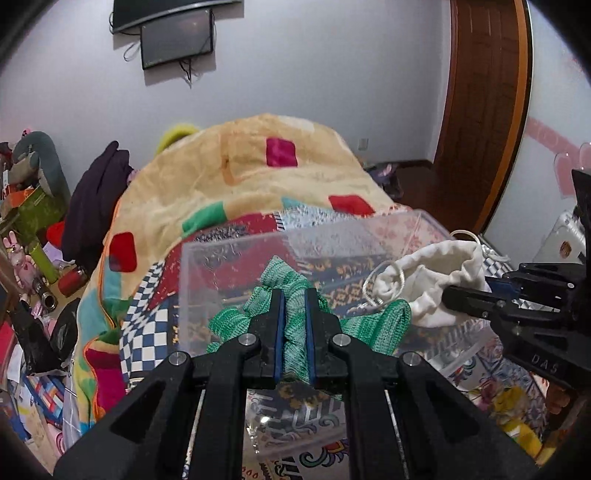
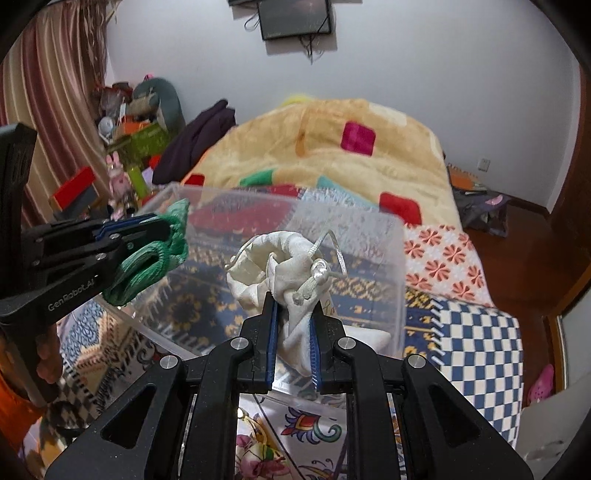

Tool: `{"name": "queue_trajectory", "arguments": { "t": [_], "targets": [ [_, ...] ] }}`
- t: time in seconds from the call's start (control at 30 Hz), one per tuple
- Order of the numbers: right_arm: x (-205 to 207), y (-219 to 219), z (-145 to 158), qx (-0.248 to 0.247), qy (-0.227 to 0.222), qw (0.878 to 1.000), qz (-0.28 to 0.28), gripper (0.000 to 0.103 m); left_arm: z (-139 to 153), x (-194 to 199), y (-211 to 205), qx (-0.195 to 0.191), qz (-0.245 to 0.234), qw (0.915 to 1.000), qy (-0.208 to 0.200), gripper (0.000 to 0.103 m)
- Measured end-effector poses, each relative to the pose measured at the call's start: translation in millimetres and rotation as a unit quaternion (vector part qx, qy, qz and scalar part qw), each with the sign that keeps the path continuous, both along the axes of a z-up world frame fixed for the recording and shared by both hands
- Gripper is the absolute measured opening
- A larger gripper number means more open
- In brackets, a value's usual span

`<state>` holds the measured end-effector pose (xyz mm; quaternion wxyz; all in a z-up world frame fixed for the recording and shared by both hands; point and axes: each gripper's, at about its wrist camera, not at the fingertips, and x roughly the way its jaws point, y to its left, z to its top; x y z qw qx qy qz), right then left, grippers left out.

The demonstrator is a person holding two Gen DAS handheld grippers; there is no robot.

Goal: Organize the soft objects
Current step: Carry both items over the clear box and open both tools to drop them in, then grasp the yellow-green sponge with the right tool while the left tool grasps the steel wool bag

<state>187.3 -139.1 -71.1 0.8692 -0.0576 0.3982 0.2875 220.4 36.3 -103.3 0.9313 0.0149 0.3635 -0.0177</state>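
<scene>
**While both tools grip cloth: green knit and white pouch over a clear bin**

Spread across the middle of both views: a bed (image 1: 258, 177) under a cream blanket (image 2: 332, 155) with red, pink and green squares, with patterned quilts nearer the camera. Mounted at upper centre of the right wrist view: a dark wall screen (image 2: 293, 16). Set on the quilts at mid-frame: a clear plastic bin (image 1: 236, 243), open-topped.

Clamped in the left gripper (image 1: 294, 295), lower centre of the left wrist view: a green knit cloth (image 1: 291, 332), long axis running up the frame between the blue pads, folds spilling to either side over the bin's near wall. Readable along that tool's side at left of the right wrist view: "GenRobot.AI".

Pinched in the right gripper (image 2: 293, 299), lower centre of its own view: a white drawstring pouch (image 2: 280, 266), standing roughly upright, gathered mouth and silvery cord (image 2: 332, 240) toward the top, above the bin. Readable at right edge of the left wrist view, on that tool's body: "DAS".
</scene>
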Motion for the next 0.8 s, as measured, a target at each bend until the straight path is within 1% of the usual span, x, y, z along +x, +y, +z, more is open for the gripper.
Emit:
{"name": "queue_trajectory", "arguments": {
  "t": [0.1,0.17,0.2,0.23,0.27,0.3,0.33,0.4,0.43,0.5,0.53,0.57,0.6,0.67,0.73,0.8],
  "targets": [
    [-1.4,3.7,-3.5,-0.011,0.004,1.0,0.005,0.015,-7.0,3.1,-4.0,0.004,-0.003,1.0,0.008,0.009],
    [-1.7,4.3,-4.3,-0.016,0.004,1.0,0.005,0.019,-9.1,3.1,-5.8,0.004,-0.001,1.0,0.009,0.011],
    [-1.3,4.8,-4.4,-0.018,0.005,1.0,0.005,0.026,-9.6,3.6,-6.1,0.003,0.001,0.9999,0.01,0.013],
    [-1.7,4.6,-4.2,-0.018,0.007,1.0,0.005,0.036,-9.5,3.7,-6.2,0.001,0.002,0.9999,0.012,0.018],
    [-2.0,3.9,-3.0,-0.018,0.005,1.0,0.004,0.04,-8.9,3.1,-5.7,-0.005,0.002,0.9999,0.014,0.023],
    [-3.5,2.8,-1.4,-0.017,0.001,1.0,0.003,0.048,-7.6,1.9,-5.2,-0.008,0.003,0.9999,0.014,0.026],
    [-6.4,1.3,2.1,-0.017,-0.006,1.0,0.002,0.052,-4.9,-0.9,-5.1,-0.01,0.004,0.9999,0.009,0.032],
    [-9.1,0.9,8.3,-0.015,-0.015,1.0,0.002,0.055,1.5,-6.5,-5.8,-0.008,0.006,0.9999,-0.003,0.042],
    [-11.2,-0.2,12.2,-0.012,-0.019,1.0,0.002,0.058,5.3,-10.1,-6.0,-0.007,0.007,0.9999,-0.009,0.044],
    [-17.8,-4.5,22.5,-0.005,-0.029,1.0,0.0,0.063,15.4,-19.3,-5.7,-0.009,0.006,0.9997,-0.022,0.054],
    [-20.0,-5.9,26.4,-0.002,-0.033,0.999,-0.001,0.064,21.8,-26.1,-5.8,-0.01,0.006,0.9995,-0.031,0.057],
    [-24.2,-8.6,31.8,0.0,-0.039,0.999,-0.002,0.064,27.2,-30.3,-4.8,-0.011,0.007,0.9992,-0.037,0.062],
    [-28.4,-10.9,36.7,0.003,-0.044,0.999,-0.003,0.064,32.8,-36.9,-4.9,-0.011,0.007,0.9989,-0.045,0.065],
    [-36.7,-17.0,44.5,0.009,-0.051,0.999,-0.004,0.067,43.1,-49.2,-5.3,-0.012,0.008,0.9983,-0.057,0.074],
    [-47.6,-22.8,51.7,0.012,-0.059,0.998,-0.006,0.076,51.0,-62.7,-6.3,-0.016,0.005,0.9978,-0.065,0.08],
    [-61.8,-30.8,57.2,0.01,-0.07,0.997,-0.01,0.077,55.2,-75.7,-7.9,-0.019,0.002,0.9974,-0.069,0.087]
  ]
}}
